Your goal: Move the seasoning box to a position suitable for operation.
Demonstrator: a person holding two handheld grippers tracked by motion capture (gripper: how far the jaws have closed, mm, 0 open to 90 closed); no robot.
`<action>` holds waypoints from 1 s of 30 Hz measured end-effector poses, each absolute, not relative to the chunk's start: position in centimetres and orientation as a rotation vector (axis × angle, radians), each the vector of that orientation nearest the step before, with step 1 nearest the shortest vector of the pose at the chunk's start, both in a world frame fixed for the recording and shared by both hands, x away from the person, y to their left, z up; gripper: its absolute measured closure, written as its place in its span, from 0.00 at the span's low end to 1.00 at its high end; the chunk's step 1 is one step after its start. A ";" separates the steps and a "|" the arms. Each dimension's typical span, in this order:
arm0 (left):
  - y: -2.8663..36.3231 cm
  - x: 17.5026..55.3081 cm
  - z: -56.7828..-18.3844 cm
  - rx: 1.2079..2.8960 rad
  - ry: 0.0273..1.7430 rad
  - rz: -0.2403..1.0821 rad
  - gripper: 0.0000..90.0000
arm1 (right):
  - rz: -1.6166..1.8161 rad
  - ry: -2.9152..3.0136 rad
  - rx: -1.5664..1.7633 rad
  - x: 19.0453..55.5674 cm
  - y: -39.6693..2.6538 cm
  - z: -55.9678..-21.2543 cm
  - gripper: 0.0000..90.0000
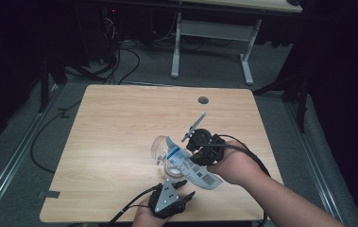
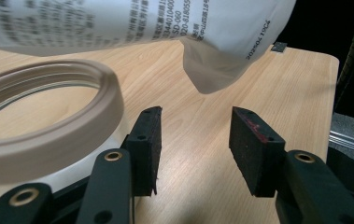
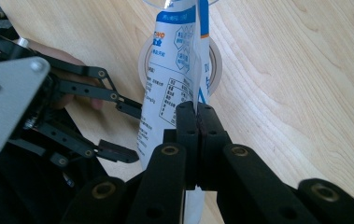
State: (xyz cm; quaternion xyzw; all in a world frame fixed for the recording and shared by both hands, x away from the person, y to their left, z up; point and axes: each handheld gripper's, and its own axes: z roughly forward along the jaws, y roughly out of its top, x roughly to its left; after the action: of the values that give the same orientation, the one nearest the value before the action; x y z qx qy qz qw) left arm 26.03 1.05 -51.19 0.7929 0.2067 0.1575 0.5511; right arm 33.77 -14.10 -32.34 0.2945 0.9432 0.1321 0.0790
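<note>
Half done, seemingly: right gripper pinches the pouch tilted over the jar near the tabletop's front edge; left gripper waits spread.

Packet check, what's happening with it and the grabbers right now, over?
Right gripper shut on the packet, held over the jar. Left gripper open, empty, beside the jar's lid ring. Nothing in the way.

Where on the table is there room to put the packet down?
The table is bare across its left half and along its far edge by the small round hole. It is crowded near the front middle, where the packet, the jar, the left gripper and the right gripper sit together.
</note>
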 end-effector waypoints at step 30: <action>9.8 27.2 -51.0 1.807 0.652 0.454 0.61 | 0.393 2.783 0.923 34.0 -15.4 -32.3 1.00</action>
State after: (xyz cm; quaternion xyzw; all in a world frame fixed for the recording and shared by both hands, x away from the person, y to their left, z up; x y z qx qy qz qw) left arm 27.20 9.77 -51.02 0.7637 0.2757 0.1918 0.5513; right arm 34.01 -15.43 -32.30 0.3108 0.9368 0.1323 0.0915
